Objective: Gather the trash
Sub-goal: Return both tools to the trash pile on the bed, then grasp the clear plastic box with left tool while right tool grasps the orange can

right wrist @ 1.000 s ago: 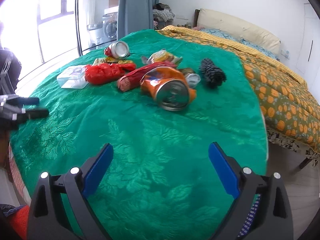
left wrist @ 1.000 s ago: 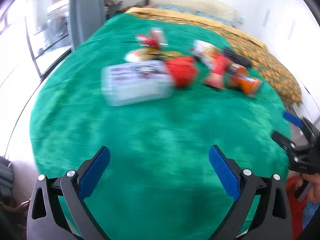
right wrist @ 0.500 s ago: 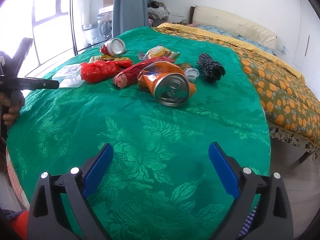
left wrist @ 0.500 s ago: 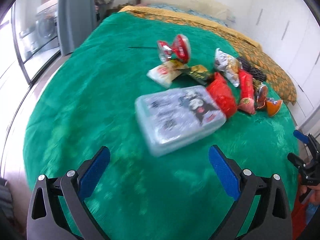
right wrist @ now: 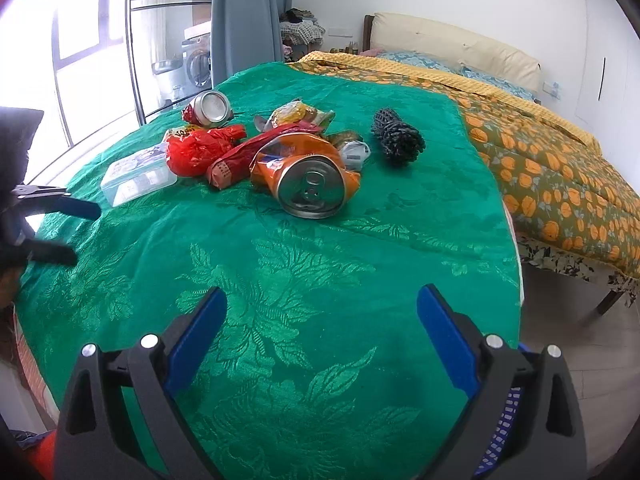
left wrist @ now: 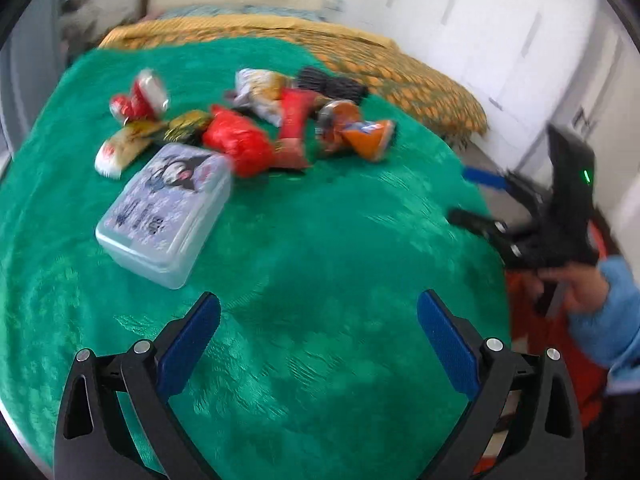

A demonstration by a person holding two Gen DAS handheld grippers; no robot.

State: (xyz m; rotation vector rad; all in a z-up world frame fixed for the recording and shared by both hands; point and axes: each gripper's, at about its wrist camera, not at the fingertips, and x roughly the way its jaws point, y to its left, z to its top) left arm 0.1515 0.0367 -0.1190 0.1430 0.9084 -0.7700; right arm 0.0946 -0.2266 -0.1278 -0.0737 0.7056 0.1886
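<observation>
Trash lies in a heap on the green bedspread [right wrist: 320, 264]: a crushed orange can [right wrist: 308, 180] [left wrist: 356, 132], a crushed red can [right wrist: 208, 107] [left wrist: 140, 96], a red plastic bag [right wrist: 200, 148] [left wrist: 236, 144], a red wrapper [right wrist: 240, 156], snack packets [right wrist: 296, 114] and a clear plastic box [right wrist: 138, 174] [left wrist: 164, 208]. My left gripper [left wrist: 318, 332] is open and empty, short of the box. My right gripper [right wrist: 322, 320] is open and empty, short of the orange can. Each gripper shows in the other's view: the right [left wrist: 480, 196] and the left [right wrist: 64, 228].
A black spiky bundle [right wrist: 398, 140] lies right of the heap. An orange-patterned quilt [right wrist: 540, 160] covers the far side of the bed. The bed's edge and floor are at the right [right wrist: 568, 344]. A curtain [right wrist: 248, 16] and window are behind.
The left gripper has swung right, so the box and heap have shifted left in its view and the right gripper looms larger. The right gripper has barely moved. Both stayed open.
</observation>
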